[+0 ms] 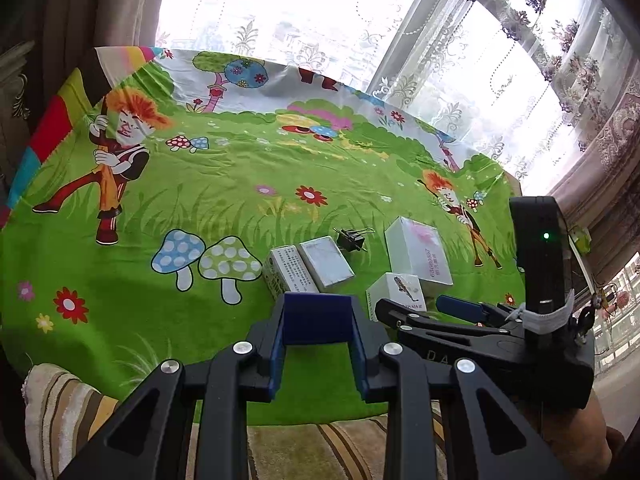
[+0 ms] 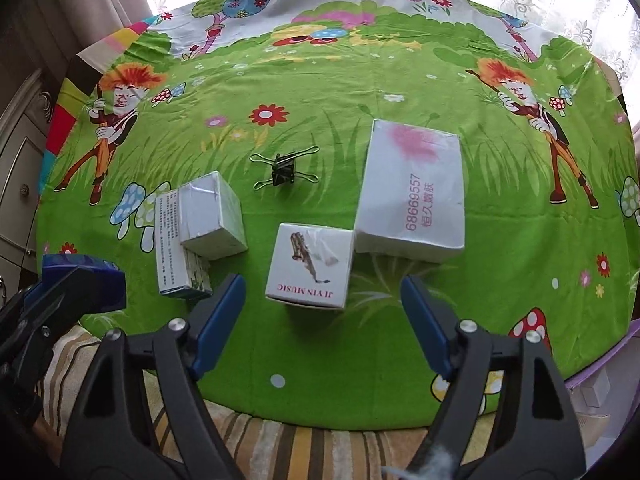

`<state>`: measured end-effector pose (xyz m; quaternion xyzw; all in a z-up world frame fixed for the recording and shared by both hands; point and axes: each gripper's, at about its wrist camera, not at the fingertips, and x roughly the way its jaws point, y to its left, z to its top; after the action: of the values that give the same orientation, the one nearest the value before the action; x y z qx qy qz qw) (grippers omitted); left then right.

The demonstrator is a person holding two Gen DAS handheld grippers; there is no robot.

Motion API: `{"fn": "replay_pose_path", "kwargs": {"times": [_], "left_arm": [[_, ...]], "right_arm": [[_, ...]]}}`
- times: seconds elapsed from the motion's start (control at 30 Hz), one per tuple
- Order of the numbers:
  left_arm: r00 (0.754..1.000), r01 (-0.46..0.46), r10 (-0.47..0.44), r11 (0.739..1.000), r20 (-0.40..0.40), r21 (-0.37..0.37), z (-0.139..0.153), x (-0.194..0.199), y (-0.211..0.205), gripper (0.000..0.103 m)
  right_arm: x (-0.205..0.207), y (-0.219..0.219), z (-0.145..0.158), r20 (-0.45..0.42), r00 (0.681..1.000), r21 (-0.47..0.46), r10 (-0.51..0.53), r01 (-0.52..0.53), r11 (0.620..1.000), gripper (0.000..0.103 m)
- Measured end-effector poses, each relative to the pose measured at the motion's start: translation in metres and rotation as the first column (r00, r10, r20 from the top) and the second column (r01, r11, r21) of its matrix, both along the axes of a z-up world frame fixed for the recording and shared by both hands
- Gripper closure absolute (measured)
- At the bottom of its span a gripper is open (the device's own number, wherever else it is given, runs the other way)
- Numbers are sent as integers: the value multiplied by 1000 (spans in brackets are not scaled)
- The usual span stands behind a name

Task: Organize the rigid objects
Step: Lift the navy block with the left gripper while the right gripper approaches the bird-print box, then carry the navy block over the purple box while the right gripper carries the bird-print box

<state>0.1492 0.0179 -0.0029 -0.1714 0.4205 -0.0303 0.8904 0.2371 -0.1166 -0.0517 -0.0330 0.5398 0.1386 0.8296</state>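
The "JI YIN MUSIC" box (image 2: 310, 266), white with a printed saxophone and red lettering, sits near the front edge of the table (image 2: 360, 380) under a green cartoon cloth. Touching its far right corner lies the larger white box (image 2: 414, 192), marked "68669557" beside pink characters too small to read. To its left two small white boxes (image 2: 200, 224) lie stacked askew, the lower carrying fine unreadable print. Beyond it rests a black binder clip (image 2: 283, 172). The right claw (image 2: 324, 328) hangs just in front of the music box, blue pads wide apart, holding nothing. The left claw (image 1: 318, 320) is closed and empty.
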Motion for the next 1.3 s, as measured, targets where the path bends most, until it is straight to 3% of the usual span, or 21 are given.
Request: {"fn": "replay_pose_path", "kwargs": {"times": [0.17, 0.23, 0.67, 1.0, 1.3], "left_arm": [[1000, 6, -6, 1000, -2, 22, 0, 1, -4, 75], [1000, 6, -6, 1000, -5, 24, -1, 1, -4, 75], [1000, 5, -5, 999, 20, 32, 6, -6, -9, 75], [996, 70, -70, 998, 61, 11, 28, -30, -45, 75], [993, 97, -96, 995, 73, -18, 42, -58, -68, 75]], "right_arm": [[7, 0, -10, -23, 1000, -6, -12, 12, 1000, 39], [7, -1, -12, -28, 999, -4, -15, 15, 1000, 57], [-33, -19, 27, 107, 994, 84, 12, -21, 996, 59], [-83, -52, 67, 292, 956, 47, 13, -28, 999, 59], [-123, -83, 84, 346, 938, 67, 5, -31, 997, 59]]}}
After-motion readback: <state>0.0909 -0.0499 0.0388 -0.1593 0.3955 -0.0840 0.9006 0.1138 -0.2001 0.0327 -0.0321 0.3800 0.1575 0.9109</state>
